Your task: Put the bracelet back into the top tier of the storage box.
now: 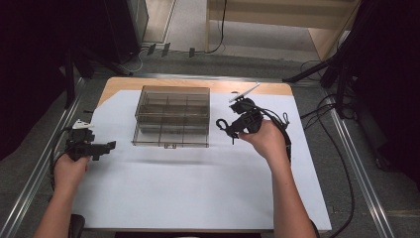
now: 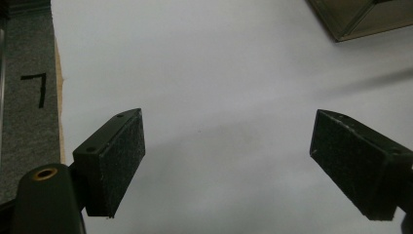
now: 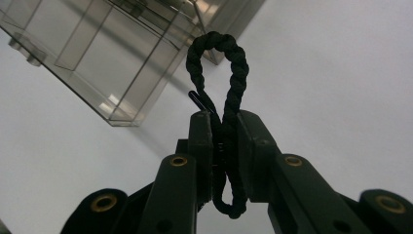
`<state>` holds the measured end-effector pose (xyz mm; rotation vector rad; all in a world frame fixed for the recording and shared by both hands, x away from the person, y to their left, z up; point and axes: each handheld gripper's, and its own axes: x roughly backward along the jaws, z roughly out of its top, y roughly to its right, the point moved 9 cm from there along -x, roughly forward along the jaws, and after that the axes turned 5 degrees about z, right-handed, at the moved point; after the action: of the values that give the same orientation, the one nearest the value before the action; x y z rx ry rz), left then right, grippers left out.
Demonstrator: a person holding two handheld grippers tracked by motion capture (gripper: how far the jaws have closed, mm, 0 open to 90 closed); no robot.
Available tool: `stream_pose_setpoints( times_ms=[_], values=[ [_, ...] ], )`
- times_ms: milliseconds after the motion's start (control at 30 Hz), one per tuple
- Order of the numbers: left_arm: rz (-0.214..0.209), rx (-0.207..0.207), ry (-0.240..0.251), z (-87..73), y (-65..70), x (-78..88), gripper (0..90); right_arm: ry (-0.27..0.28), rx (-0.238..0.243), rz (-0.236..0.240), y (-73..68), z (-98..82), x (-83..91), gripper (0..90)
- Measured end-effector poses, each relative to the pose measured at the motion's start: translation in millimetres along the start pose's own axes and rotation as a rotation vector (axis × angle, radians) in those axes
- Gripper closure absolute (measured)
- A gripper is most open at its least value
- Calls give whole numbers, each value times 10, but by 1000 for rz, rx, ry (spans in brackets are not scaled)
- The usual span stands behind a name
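A table [image 1: 208,198] under a white sheet carries everything here. Toward its far edge, a little left of middle, sits a clear box [image 1: 172,117] divided into compartments, its lid down; I cannot tell whether anything lies inside.

The right gripper [image 1: 229,130] is held off the sheet just right of the box, nearer the table's right edge than its left, with its jaws aimed leftward at the box's right side. They are pressed together on a black twisted loop [image 3: 229,87], perhaps a hair tie: in the right gripper view the loop stands up out of the pinch, its lower bend poking out beneath the pads, with the box's corner behind it.

The left gripper [image 1: 110,145] rests low near the table's left edge, pointing right toward the box's near-left corner. Its jaws stand spread wide, with only bare sheet between the pads [image 2: 124,161].
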<state>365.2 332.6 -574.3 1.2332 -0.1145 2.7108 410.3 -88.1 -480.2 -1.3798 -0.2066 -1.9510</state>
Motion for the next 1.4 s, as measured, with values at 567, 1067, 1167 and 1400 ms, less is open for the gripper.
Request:
stream_pose_setpoints(
  times_ms=[567,1067,1167,1400],
  values=[
    [8,11,1,-25,-28,23,141,0,48,30,-216,111,-41,787],
    [-2,-3,1,28,18,-23,140,2,111,28,-448,244,-71,786],
    [-1,-2,2,24,10,-19,140,1,127,30,-519,282,-101,786],
    [3,5,2,9,-10,-6,140,-11,154,42,-627,331,-222,785]
  ],
)
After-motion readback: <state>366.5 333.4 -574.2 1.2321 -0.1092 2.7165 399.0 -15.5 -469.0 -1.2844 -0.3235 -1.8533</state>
